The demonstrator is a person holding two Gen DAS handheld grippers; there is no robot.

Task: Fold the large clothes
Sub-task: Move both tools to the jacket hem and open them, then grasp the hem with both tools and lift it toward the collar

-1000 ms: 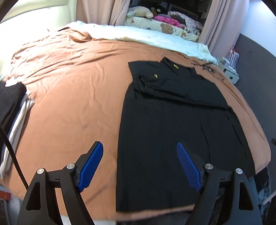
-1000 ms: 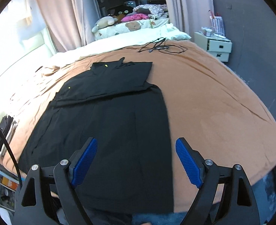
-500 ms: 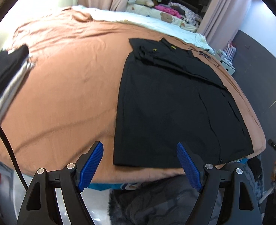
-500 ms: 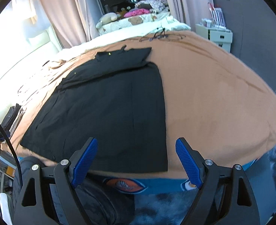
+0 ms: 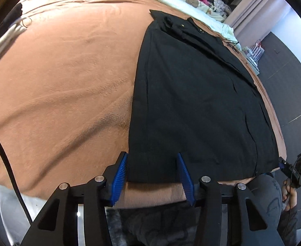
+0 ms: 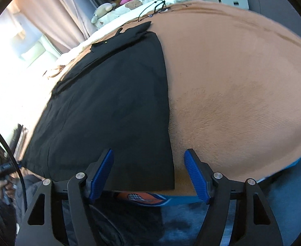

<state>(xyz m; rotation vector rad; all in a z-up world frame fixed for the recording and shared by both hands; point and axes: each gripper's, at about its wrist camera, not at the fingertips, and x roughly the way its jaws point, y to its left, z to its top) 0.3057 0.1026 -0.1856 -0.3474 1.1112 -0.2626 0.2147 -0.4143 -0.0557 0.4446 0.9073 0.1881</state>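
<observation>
Brown bedding (image 5: 68, 78) carries the black garment (image 5: 191, 102) laid flat, its hem at the near bed edge; in the left wrist view the left gripper (image 5: 152, 174) straddles the hem's left corner, jaws closing, pads not yet pinching. In the right wrist view the right gripper (image 6: 148, 173), also closing, brackets the garment's right corner, with no grip visible yet. Each pinch should probably catch all layers at its corner so the hem lifts evenly.
</observation>
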